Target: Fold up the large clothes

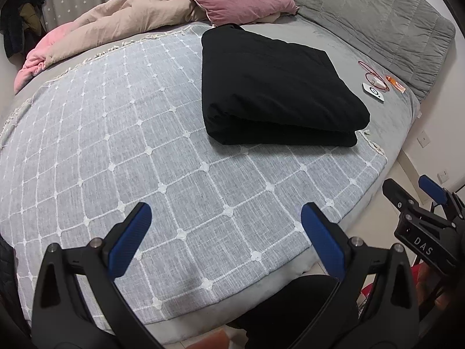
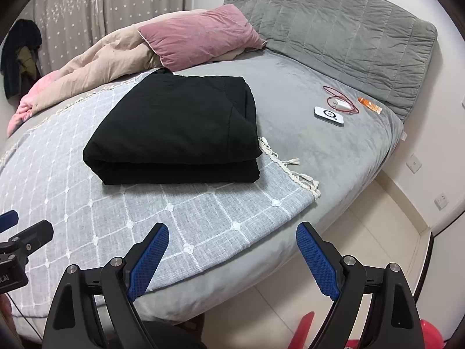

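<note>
Black garment [image 2: 174, 128] lies folded; both grippers' jaws gape wide, empty.

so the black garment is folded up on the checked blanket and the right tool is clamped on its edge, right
Not quite. The black garment is folded up on the checked blanket, but the right tool is not clamped on it. The right wrist view shows its jaws wide open with nothing between them, held back near the foot of the bed, well clear of the garment.
</note>
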A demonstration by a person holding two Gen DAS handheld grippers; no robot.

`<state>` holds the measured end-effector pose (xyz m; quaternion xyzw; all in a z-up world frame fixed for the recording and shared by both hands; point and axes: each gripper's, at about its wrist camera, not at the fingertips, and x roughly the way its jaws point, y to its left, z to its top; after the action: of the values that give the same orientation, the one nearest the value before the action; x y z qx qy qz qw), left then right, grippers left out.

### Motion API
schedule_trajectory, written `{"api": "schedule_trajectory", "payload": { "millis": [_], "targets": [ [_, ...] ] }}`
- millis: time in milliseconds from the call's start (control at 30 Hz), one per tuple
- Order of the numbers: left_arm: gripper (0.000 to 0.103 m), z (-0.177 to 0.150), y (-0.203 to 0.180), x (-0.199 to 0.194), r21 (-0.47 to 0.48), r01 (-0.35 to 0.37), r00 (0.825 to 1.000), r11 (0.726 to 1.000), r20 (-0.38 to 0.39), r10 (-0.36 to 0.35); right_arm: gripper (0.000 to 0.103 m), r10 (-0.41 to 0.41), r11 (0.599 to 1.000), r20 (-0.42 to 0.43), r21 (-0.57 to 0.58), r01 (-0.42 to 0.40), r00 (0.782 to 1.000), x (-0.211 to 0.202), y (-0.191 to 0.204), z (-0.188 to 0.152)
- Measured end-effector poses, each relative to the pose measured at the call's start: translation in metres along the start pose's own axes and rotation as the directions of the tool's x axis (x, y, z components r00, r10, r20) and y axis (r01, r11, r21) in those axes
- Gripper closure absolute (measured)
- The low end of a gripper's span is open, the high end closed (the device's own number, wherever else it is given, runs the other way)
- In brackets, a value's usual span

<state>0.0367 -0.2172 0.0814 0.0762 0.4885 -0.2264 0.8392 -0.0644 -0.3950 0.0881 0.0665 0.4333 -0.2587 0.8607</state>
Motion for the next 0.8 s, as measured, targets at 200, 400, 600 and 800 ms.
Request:
{"api": "schedule_trajectory", "payload": {
  "millis": [200, 400, 600, 800],
  "targets": [
    [0.001, -0.0010, -0.0012, 0.0006, 0.004, 0.004, 1.000, 1.000, -0.004, -0.004, 0.013, 0.001, 1.000, -0.009, 0.000, -0.001, 1.000, 0.0025, 0.0013, 0.0000],
    [0.001, -0.0011, -0.0005, 0.0011, 0.003, 0.008, 1.000, 1.000, -0.008, -0.008, 0.012, 0.001, 1.000, -0.009, -0.002, -0.001, 1.000, 0.0022, 0.0027, 0.0006],
    [0.001, -0.0017, -0.0010, 0.0016, 0.005, 0.008, 1.000, 1.000, -0.011, -0.008, 0.012, 0.002, 1.000, -0.010, -0.001, -0.002, 1.000, 0.0028, 0.0022, 0.0012],
    [0.001, -0.0040, -0.0025, 0.0031, 0.011, 0.011, 1.000, 1.000, -0.013, -0.011, 0.012, 0.003, 1.000, -0.014, 0.002, -0.003, 1.000, 0.0029, 0.0025, 0.0011]
  ]
}}
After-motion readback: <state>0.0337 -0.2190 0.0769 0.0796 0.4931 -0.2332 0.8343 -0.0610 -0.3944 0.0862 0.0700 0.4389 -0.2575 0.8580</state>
